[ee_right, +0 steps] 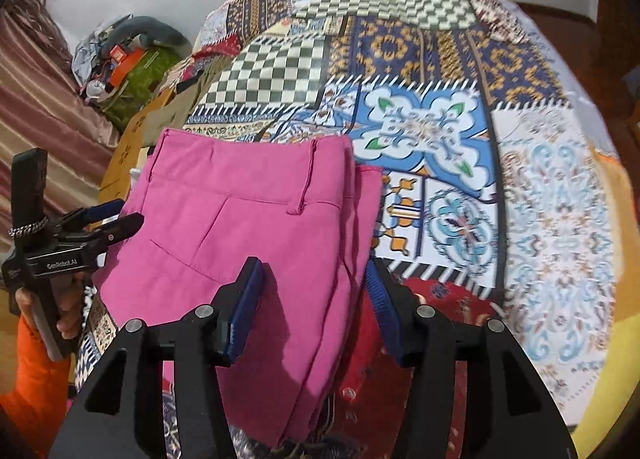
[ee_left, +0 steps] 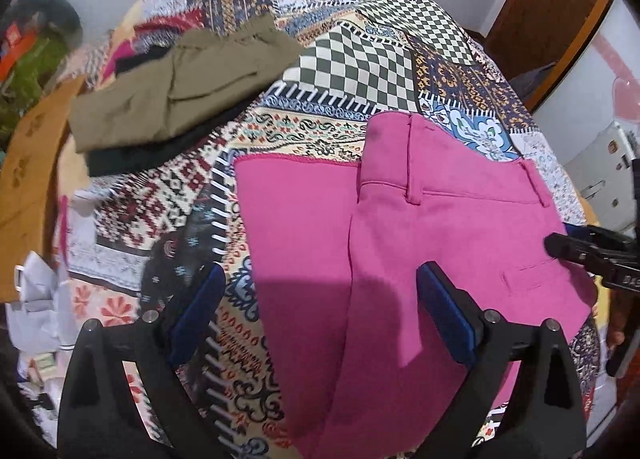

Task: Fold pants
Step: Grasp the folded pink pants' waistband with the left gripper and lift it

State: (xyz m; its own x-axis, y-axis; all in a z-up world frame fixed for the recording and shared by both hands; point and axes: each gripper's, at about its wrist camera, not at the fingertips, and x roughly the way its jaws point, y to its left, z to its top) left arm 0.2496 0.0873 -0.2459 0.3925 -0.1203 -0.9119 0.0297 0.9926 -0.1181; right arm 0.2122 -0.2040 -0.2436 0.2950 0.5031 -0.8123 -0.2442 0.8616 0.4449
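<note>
1. Left wrist view: the left gripper (ee_left: 316,323) hangs with jaws wide apart, holding nothing, above the pink pants (ee_left: 400,243), which lie folded on the patchwork bedspread (ee_left: 352,59).
2. Right wrist view: the right gripper (ee_right: 316,311) has its jaws apart, straddling the pants' edge without pinching; the fold looks nearly done, and the next move probably calls for a firm pinch.

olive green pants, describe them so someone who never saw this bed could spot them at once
On the patchwork bedspread, look past the folded pink pants toward the cluttered far edge. The olive green pants lie there folded, on top of a dark garment. They are the only plain khaki-olive piece among bright prints.
</note>
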